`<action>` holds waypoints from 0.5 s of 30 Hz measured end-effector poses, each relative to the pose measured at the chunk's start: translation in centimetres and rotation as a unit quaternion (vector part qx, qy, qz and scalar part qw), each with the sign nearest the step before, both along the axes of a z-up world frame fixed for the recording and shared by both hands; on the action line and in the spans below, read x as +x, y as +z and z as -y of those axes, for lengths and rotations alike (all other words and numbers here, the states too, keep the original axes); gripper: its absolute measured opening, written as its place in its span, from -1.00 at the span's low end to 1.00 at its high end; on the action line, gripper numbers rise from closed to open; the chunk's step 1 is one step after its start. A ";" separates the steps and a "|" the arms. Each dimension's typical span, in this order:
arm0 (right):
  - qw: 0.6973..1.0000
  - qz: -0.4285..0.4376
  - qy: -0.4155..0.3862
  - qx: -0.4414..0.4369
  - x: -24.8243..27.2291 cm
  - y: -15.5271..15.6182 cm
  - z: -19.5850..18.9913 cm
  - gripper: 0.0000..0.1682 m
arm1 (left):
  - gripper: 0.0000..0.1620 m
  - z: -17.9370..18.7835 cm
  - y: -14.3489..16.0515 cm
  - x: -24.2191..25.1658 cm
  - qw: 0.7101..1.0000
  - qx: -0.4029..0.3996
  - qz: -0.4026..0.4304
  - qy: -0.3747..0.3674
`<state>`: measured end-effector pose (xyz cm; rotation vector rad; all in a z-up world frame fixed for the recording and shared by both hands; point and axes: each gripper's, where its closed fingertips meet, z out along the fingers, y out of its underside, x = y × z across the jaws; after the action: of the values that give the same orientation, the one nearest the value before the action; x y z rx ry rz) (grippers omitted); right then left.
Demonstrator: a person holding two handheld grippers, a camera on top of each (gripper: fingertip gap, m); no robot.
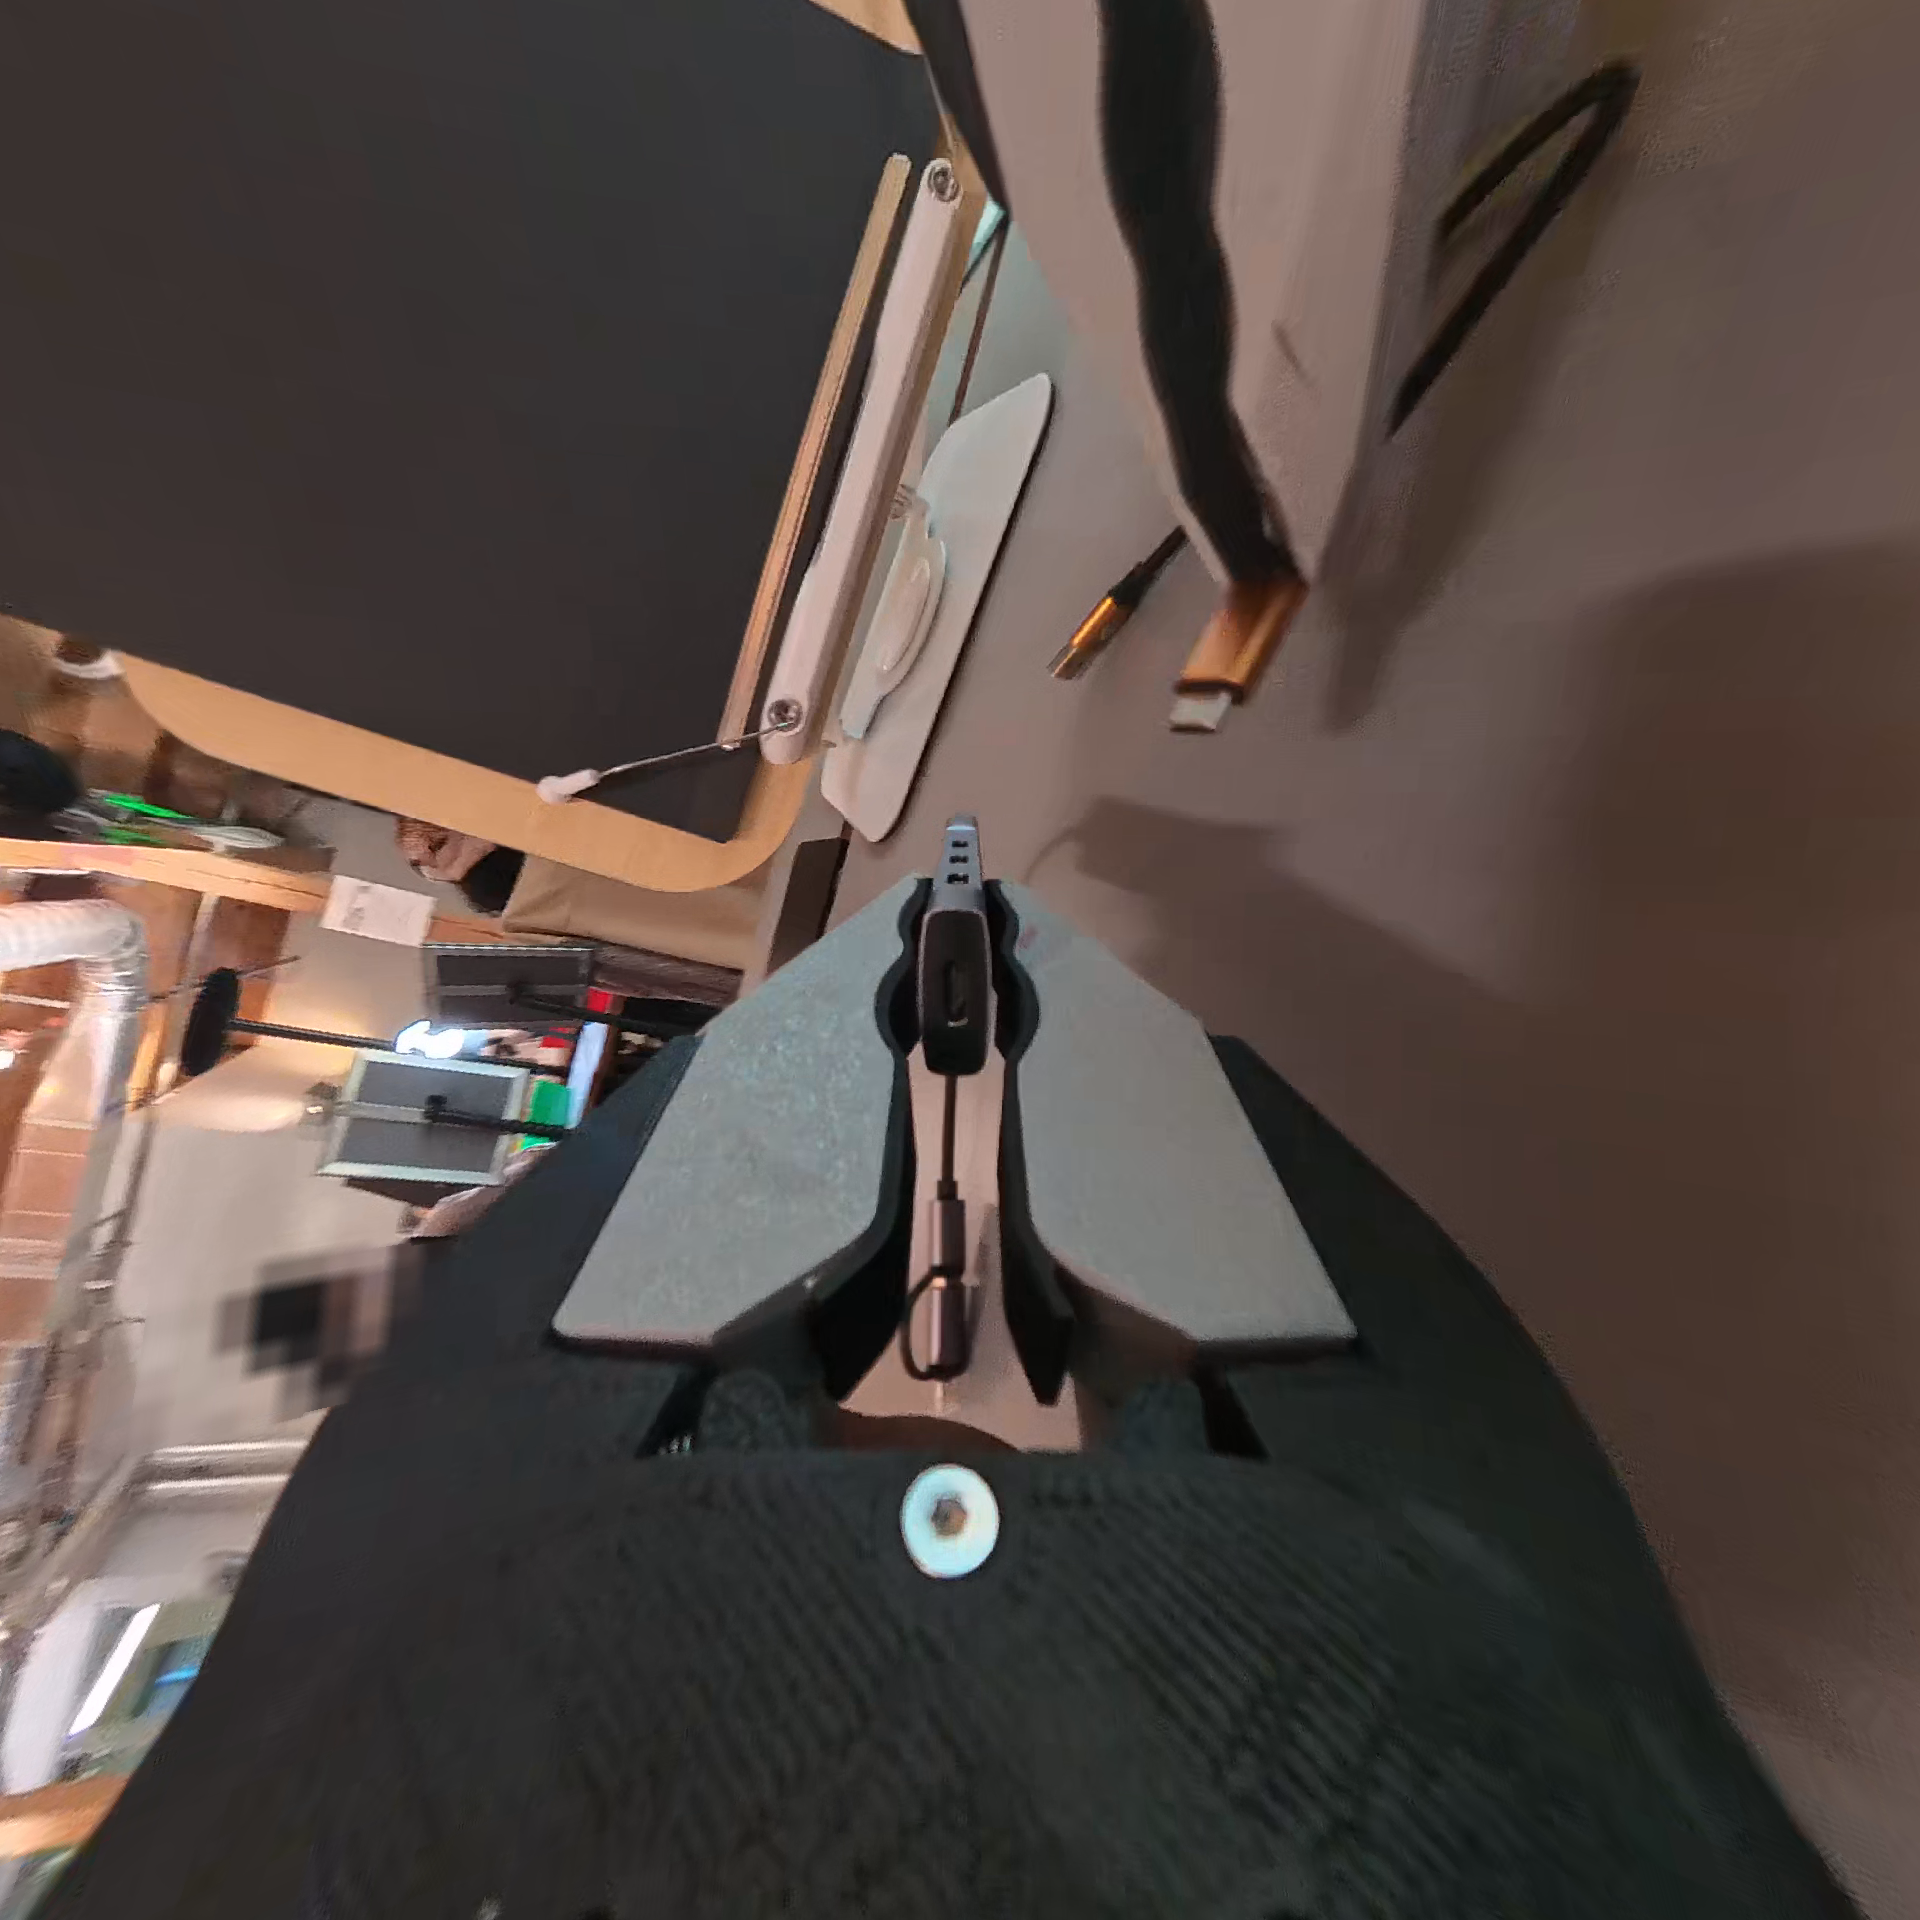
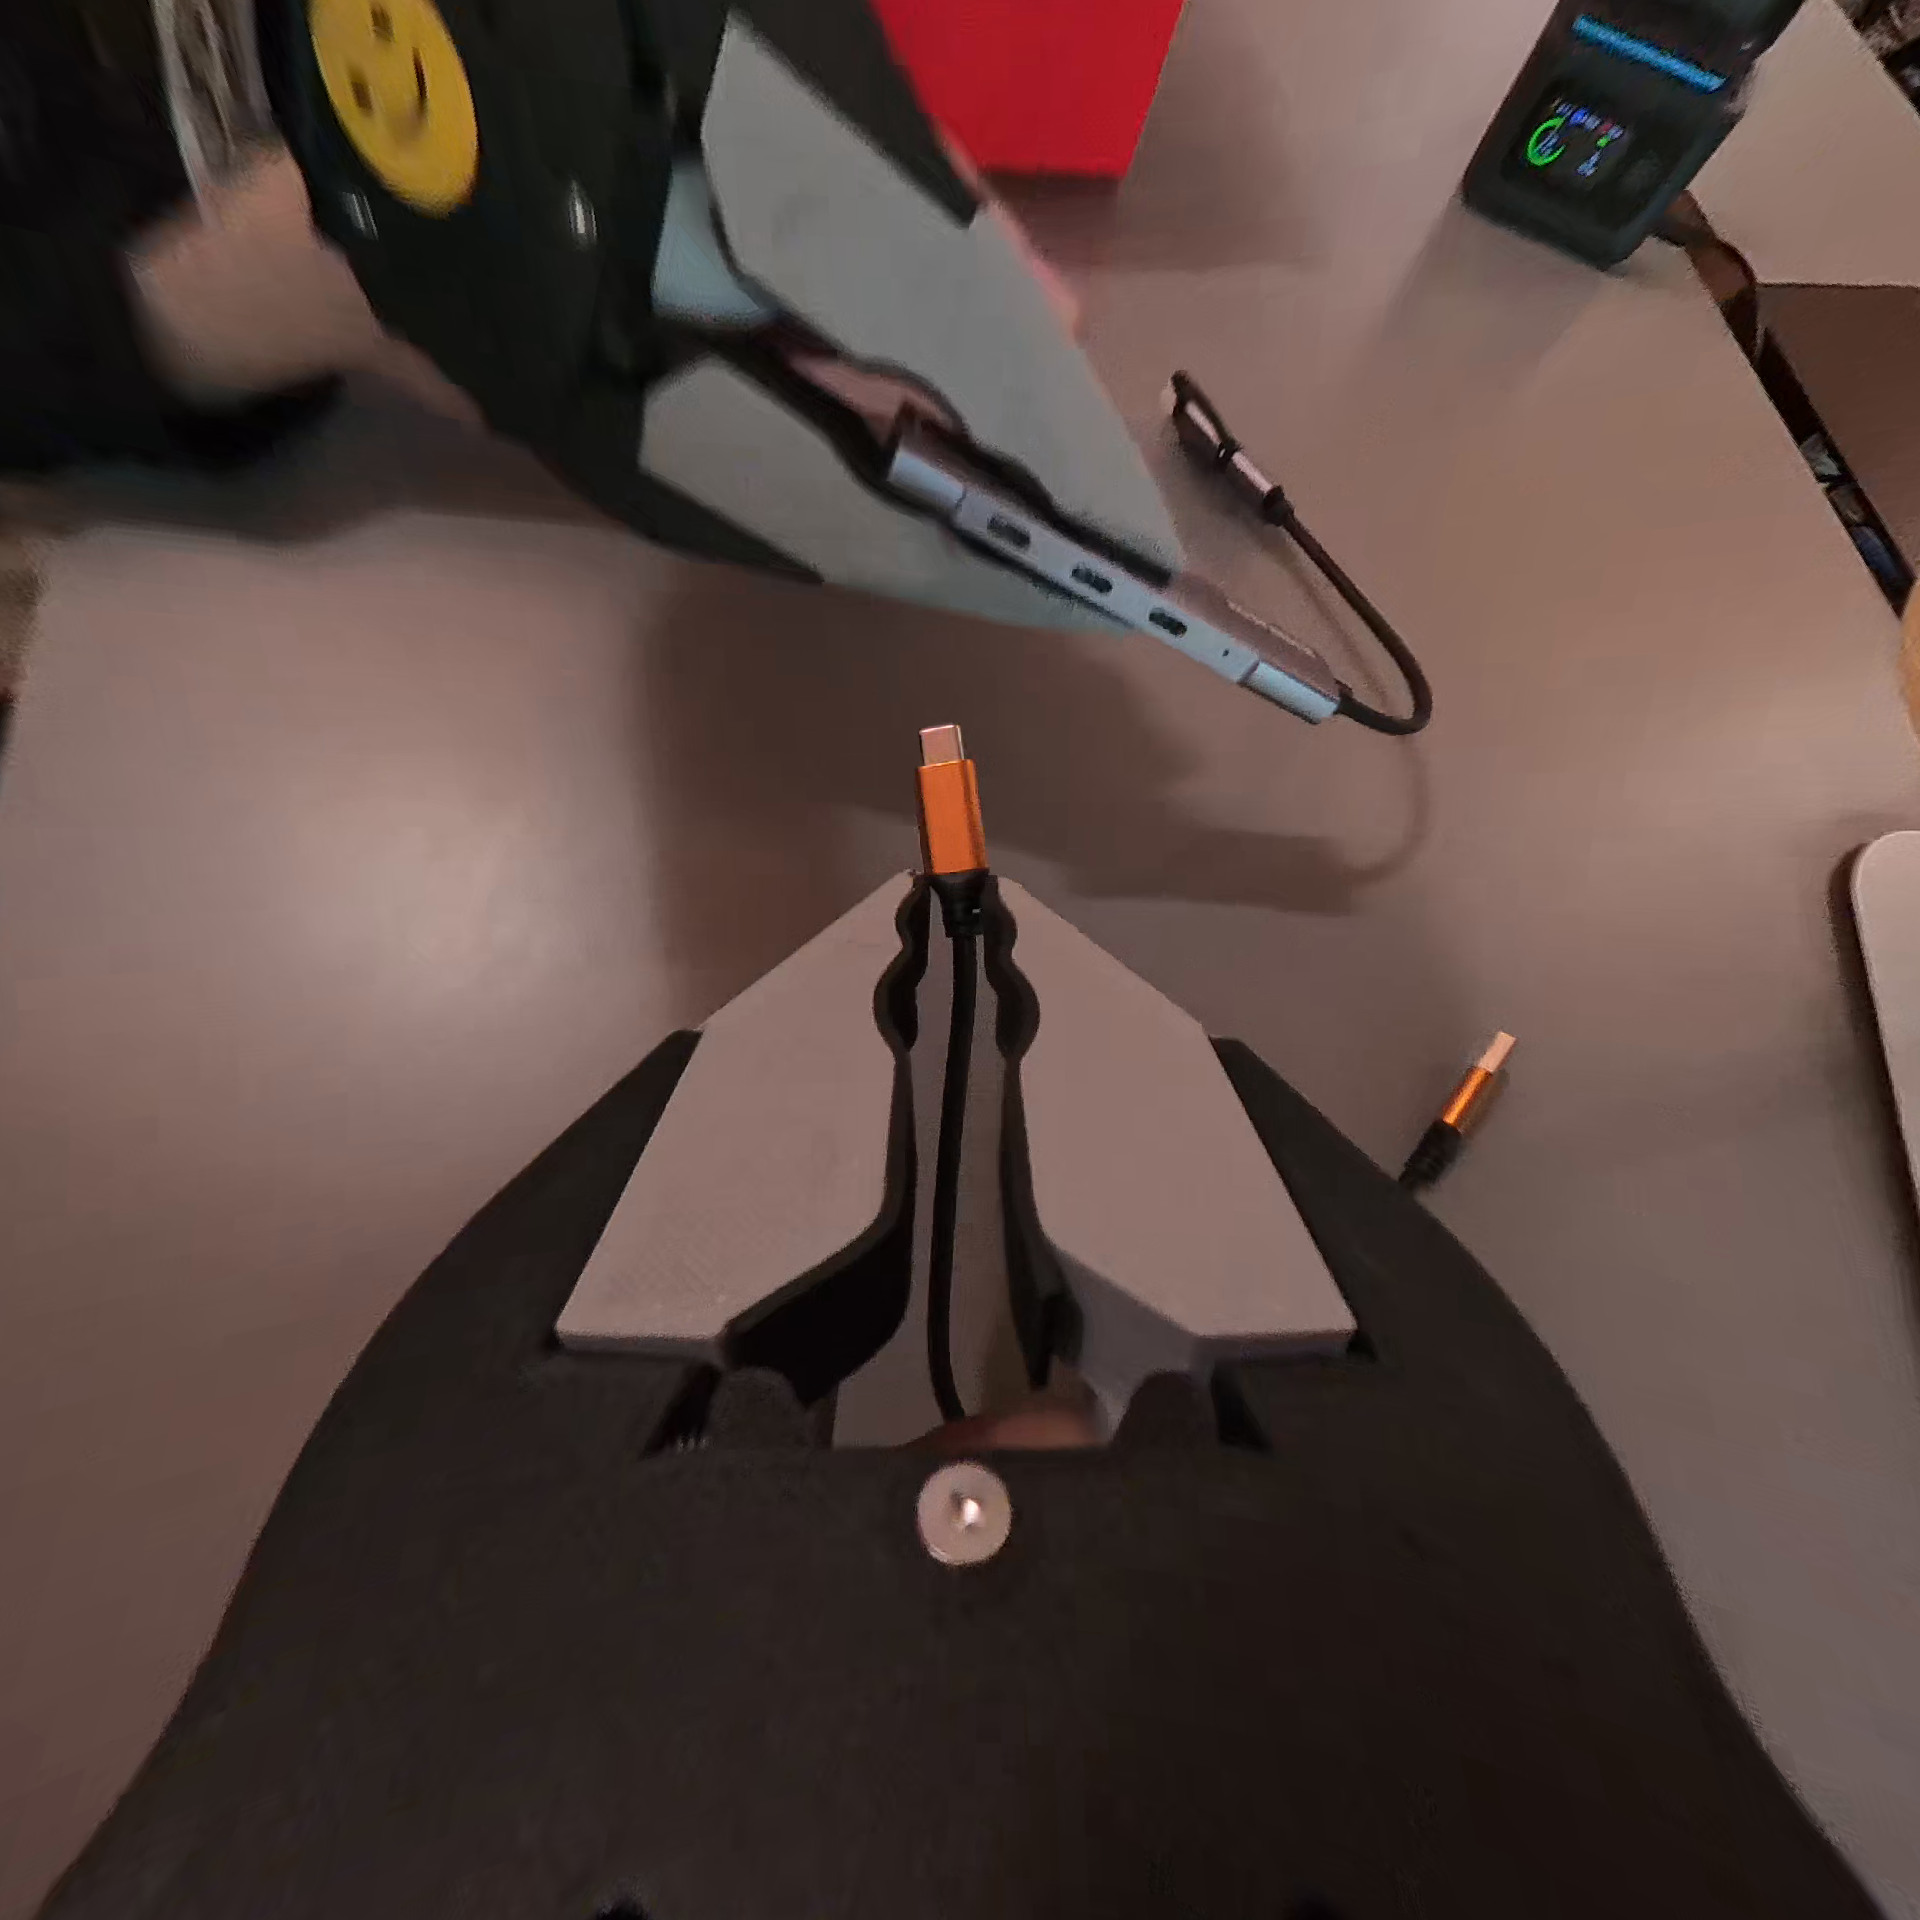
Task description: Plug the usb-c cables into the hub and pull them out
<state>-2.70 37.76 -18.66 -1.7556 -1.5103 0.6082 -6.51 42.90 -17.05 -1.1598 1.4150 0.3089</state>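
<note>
My left gripper [image 1: 958, 891] is shut on the grey USB-C hub [image 1: 956, 966], held edge-on above the table with its short black lead hanging back between the fingers. In the right wrist view the hub [image 2: 1101, 592] shows several empty ports, clamped in the left gripper [image 2: 1148, 592]. My right gripper [image 2: 951, 883] is shut on an orange USB-C cable [image 2: 948, 816], its silver plug pointing forward, a short way below the hub's ports and apart from them. That held plug also shows in the left wrist view [image 1: 1236, 649]. A second orange USB-C cable [image 2: 1470, 1101] lies loose on the table.
A grey-brown table [image 2: 416, 883] lies beneath. A red box [image 2: 1029, 83] and a dark device with a lit screen [image 2: 1600, 135] stand at the back. A pale pad's edge [image 2: 1886, 987] is at the right. A wooden-framed dark chair [image 1: 416, 416] stands beside the table. Left tips to right tips: about 7 centimeters.
</note>
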 end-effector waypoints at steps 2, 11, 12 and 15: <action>1.000 -0.017 -0.012 -0.013 -0.2 0.8 -0.1 -0.92 | -0.91 -0.3 0.1 0.2 0.999 0.036 -0.020 0.011; 0.999 0.000 -0.049 -0.012 -0.3 0.9 -0.6 -0.92 | -0.91 -0.5 0.0 1.7 0.984 0.151 -0.097 0.016; 0.999 0.002 -0.052 -0.015 -0.2 1.0 -0.6 -0.92 | -0.91 -0.6 0.0 1.7 0.982 0.159 -0.104 0.018; 0.998 -0.002 -0.061 -0.021 -0.1 1.2 -0.8 -0.92 | -0.91 -0.5 -0.1 1.9 0.978 0.170 -0.116 0.018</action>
<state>-2.76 38.54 -17.51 -1.8619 -1.3864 0.5843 -4.56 43.41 -17.19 -0.8874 1.4727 0.7022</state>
